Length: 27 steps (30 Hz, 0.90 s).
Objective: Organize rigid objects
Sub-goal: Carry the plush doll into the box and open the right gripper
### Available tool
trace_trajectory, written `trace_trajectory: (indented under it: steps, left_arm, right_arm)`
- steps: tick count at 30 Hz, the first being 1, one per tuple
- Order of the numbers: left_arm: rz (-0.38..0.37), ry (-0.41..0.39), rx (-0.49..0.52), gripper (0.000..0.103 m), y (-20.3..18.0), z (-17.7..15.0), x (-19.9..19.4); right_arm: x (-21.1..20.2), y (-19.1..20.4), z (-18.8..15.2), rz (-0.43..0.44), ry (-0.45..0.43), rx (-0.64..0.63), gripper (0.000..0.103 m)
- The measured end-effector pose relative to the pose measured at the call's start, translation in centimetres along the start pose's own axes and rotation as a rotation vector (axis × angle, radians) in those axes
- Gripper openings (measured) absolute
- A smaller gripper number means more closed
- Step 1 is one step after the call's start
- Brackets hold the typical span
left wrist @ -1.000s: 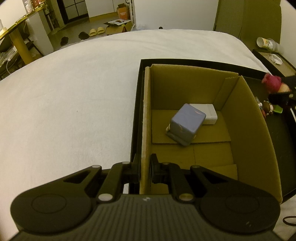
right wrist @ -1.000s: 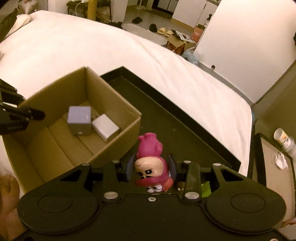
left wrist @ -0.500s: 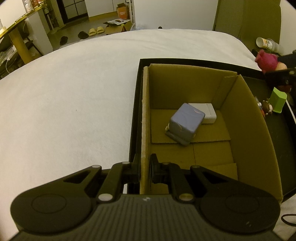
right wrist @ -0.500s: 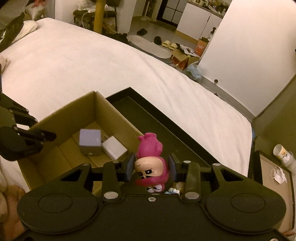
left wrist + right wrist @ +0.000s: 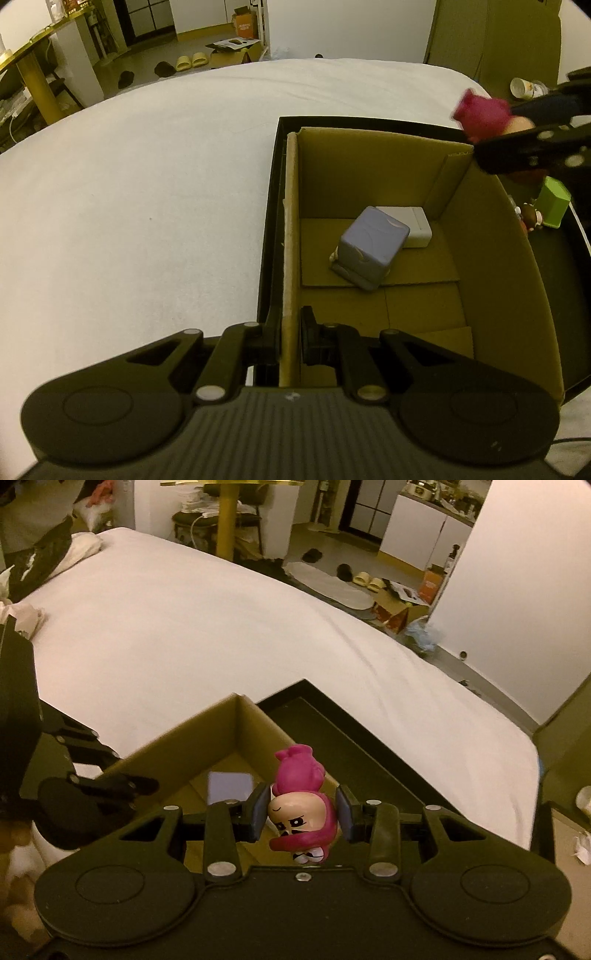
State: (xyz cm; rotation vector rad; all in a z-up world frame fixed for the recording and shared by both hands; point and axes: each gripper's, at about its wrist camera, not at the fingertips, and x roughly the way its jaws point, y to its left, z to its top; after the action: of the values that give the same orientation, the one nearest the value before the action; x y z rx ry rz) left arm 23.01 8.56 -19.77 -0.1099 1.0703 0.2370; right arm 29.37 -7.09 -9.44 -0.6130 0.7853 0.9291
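my left gripper [image 5: 290,341] has its jaws pinched on the near wall of the cardboard box [image 5: 491,236], one finger outside and one inside. the box sits in a black tray [image 5: 271,221] on the white bed [image 5: 147,184]. inside the box a pale purple cube [image 5: 371,247] lies tilted on the bottom flaps, touching a white block [image 5: 415,227] in the far corner behind it.

my right gripper [image 5: 302,812] clamps a pink toy figure [image 5: 303,805] between its pads, the toy's face turned toward the camera and its pink top pointing away. it hangs above the box's far right corner; from the left wrist view the toy [image 5: 482,114] shows blurred over that rim. in the tray just right of the box stand a green block [image 5: 554,201] and a small brown figure [image 5: 530,218] beside it.
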Motion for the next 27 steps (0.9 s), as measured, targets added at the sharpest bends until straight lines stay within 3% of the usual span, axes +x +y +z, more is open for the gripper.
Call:
trace_trajectory:
  steps: [9, 27]
  left_arm:
    - [-0.006, -0.003, 0.000, 0.009, 0.1, 0.0, -0.2]
    - [-0.006, -0.002, 0.001, 0.009, 0.1, 0.0, 0.1]
  right_arm:
    - [2.4, 2.2, 0.7, 0.084, -0.007, -0.008, 0.038]
    - [5.3, 4.6, 0.8, 0.094, 0.037, -0.119, 0.039]
